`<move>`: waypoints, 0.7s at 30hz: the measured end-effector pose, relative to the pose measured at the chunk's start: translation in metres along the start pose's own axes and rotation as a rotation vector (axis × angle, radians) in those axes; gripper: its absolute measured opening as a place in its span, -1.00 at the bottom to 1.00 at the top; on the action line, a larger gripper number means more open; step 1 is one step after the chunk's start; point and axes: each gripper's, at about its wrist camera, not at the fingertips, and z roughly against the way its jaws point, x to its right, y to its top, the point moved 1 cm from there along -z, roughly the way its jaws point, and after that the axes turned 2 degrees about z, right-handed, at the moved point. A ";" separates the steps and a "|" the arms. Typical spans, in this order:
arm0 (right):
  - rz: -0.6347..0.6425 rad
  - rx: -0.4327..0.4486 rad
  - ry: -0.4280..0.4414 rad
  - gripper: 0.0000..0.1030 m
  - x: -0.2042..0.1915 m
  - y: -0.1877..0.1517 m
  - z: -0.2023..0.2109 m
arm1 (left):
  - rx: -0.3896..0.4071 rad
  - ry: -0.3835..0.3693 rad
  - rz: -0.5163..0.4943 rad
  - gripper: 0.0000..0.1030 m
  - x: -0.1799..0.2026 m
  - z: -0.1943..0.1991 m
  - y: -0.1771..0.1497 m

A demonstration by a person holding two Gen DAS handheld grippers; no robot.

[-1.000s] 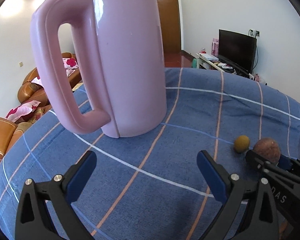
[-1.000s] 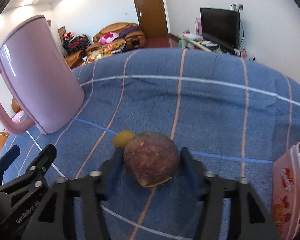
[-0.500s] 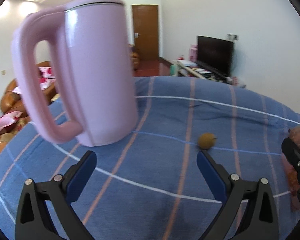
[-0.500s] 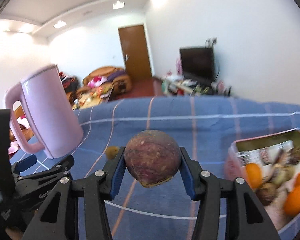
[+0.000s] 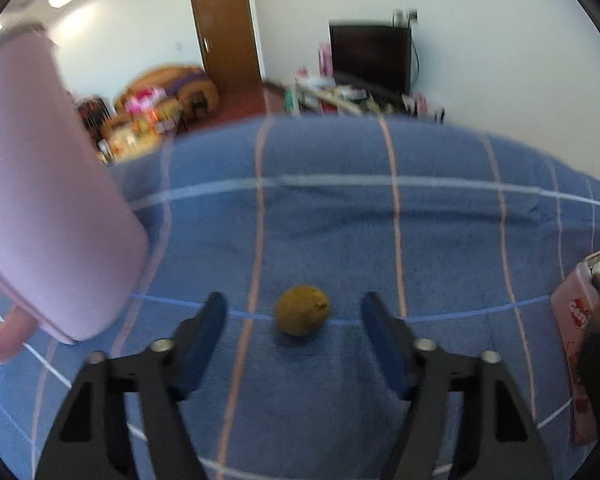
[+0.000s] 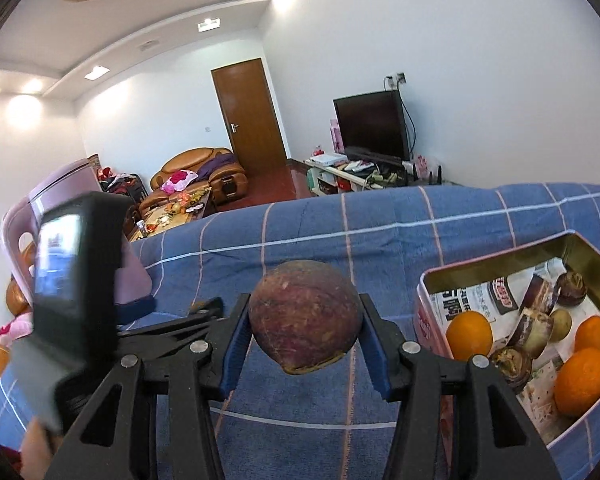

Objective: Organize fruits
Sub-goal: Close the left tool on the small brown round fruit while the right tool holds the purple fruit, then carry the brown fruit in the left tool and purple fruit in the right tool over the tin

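My right gripper (image 6: 305,322) is shut on a round purple-brown fruit (image 6: 304,316) and holds it above the blue checked cloth, just left of a pink tin box (image 6: 428,316). The box holds several oranges (image 6: 469,334) and dark fruits. My left gripper (image 5: 294,316) is open, its blue pads on either side of a small yellow-brown fruit (image 5: 302,309) that lies on the cloth. The left gripper's body also shows in the right wrist view (image 6: 76,308), to the left.
A tall pink kettle (image 5: 40,208) stands on the cloth at the left, close to the left gripper. The pink tin box shows at the right edge of the left wrist view (image 5: 576,320). The blue cloth (image 5: 380,232) stretches ahead to the table's far edge.
The right gripper has lifted the purple-brown fruit off the cloth and carried it right, beside the tin box. The left gripper has swung right, away from the kettle, until its open pads flank the small fruit.
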 end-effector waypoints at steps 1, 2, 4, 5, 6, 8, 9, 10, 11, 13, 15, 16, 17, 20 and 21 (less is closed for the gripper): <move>-0.005 -0.007 0.003 0.02 0.001 0.001 -0.002 | -0.038 -0.015 0.016 0.12 -0.002 -0.008 0.002; -0.009 -0.015 0.007 0.02 0.002 0.002 -0.004 | -0.036 -0.027 0.031 0.11 -0.003 -0.008 0.003; -0.015 -0.022 0.010 0.02 0.004 0.004 -0.006 | -0.043 -0.042 0.051 0.11 -0.006 -0.009 0.004; -0.016 -0.026 0.012 0.02 0.004 0.003 -0.007 | -0.041 -0.049 0.051 0.08 -0.006 -0.009 0.004; -0.015 -0.031 0.013 0.02 0.004 0.003 -0.008 | -0.041 -0.055 0.048 0.00 -0.006 -0.009 0.005; -0.012 -0.038 0.013 0.02 0.003 0.002 -0.011 | -0.036 -0.064 0.043 -0.26 -0.005 -0.007 0.005; -0.010 -0.040 0.013 0.02 0.003 0.001 -0.011 | -0.034 -0.070 0.044 -0.39 -0.005 -0.007 0.006; -0.010 -0.039 0.012 0.02 0.003 0.001 -0.012 | -0.033 -0.076 0.045 -0.39 -0.005 -0.006 0.006; -0.009 -0.036 0.010 0.02 0.003 0.001 -0.012 | -0.033 -0.084 0.050 -0.39 -0.006 -0.005 0.006; -0.004 -0.033 0.007 0.02 0.003 0.002 -0.014 | -0.030 -0.100 0.064 -0.40 -0.010 -0.003 0.005; 0.004 -0.029 0.004 0.02 0.001 0.000 -0.012 | -0.013 -0.083 0.082 -0.40 -0.015 0.003 0.002; 0.006 -0.024 0.003 0.02 0.000 0.000 -0.011 | 0.015 -0.067 0.090 -0.40 -0.016 0.009 0.001; 0.007 -0.016 0.002 0.02 -0.001 0.000 -0.010 | 0.057 -0.054 0.095 -0.40 -0.018 0.018 0.000; 0.005 0.008 -0.009 0.02 -0.001 0.000 -0.005 | 0.178 0.001 0.104 -0.40 -0.020 0.043 -0.004; 0.004 0.017 -0.012 0.02 0.000 0.000 -0.003 | 0.211 0.012 0.103 -0.40 -0.020 0.050 -0.007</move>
